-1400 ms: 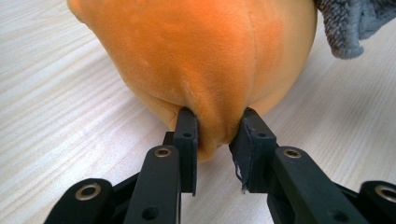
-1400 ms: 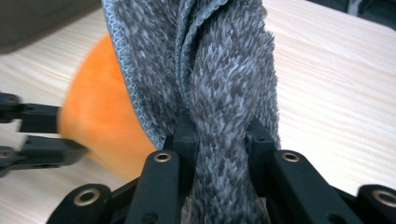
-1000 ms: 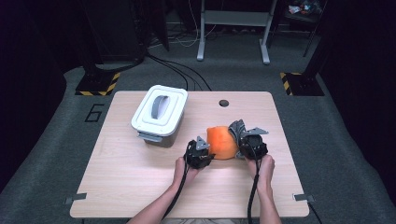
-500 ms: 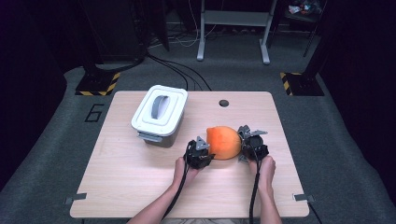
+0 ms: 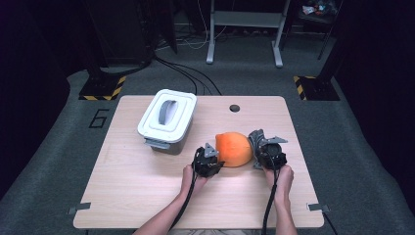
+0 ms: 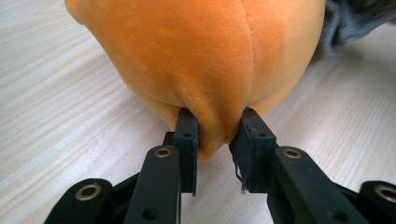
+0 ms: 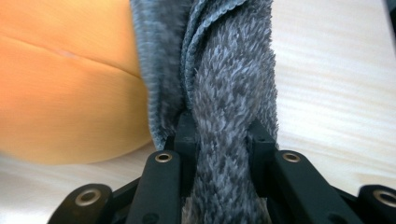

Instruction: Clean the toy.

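On the surface (image 5: 147,196) we see one white lidded bin (image 5: 167,120) and one orange plush (image 5: 234,149). Our left tool (image 6: 215,135) pinches the plush's near fold; our right tool (image 7: 219,135) is clamped on one grey fuzzy cloth (image 7: 233,93) beside the plush.

Count on the bench (image 5: 147,196): 1 orange plush item (image 5: 234,149), 1 grey fuzzy cloth (image 5: 255,138) at its right end, 1 white lidded bin (image 5: 167,121) with 1 grey handle on the lid. 2 grippers: left gripper (image 5: 215,157), right gripper (image 5: 258,147), 2 black jaws each. 2 hands. 1 round hole (image 5: 235,107) in the bench.
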`<control>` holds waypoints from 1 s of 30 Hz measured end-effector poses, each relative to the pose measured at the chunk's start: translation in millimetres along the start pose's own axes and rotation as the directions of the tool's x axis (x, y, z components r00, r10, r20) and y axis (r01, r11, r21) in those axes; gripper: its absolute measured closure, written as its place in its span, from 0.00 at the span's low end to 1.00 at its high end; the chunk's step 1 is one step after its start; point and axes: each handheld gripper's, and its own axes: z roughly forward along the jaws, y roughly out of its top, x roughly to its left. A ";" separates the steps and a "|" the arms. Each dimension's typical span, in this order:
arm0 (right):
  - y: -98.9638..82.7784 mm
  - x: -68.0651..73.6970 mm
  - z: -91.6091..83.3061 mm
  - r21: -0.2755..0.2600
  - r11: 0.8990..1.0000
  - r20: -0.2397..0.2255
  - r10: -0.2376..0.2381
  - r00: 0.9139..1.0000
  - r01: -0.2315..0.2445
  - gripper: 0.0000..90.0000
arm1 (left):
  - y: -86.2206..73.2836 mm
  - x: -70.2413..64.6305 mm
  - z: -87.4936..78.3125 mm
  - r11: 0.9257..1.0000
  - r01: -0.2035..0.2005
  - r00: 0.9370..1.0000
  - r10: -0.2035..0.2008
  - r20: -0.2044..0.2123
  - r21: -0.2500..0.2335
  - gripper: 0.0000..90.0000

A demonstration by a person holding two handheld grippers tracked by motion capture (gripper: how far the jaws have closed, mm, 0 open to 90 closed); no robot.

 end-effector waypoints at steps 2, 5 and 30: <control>3.3 4.0 -11.2 -0.030 0.999 -0.004 -0.013 1.000 0.013 0.80 | -0.1 0.2 0.2 1.000 0.000 1.000 0.000 0.001 -0.001 0.80; 9.8 11.1 -26.9 -0.072 0.997 -0.014 -0.042 0.999 0.041 0.80 | 0.0 0.0 0.3 1.000 -0.001 1.000 0.001 0.001 -0.001 0.80; 29.7 40.4 -10.1 -0.065 0.991 -0.051 -0.120 0.991 0.117 0.80 | 0.3 -1.3 -1.9 1.000 -0.030 0.999 0.029 -0.042 -0.008 0.57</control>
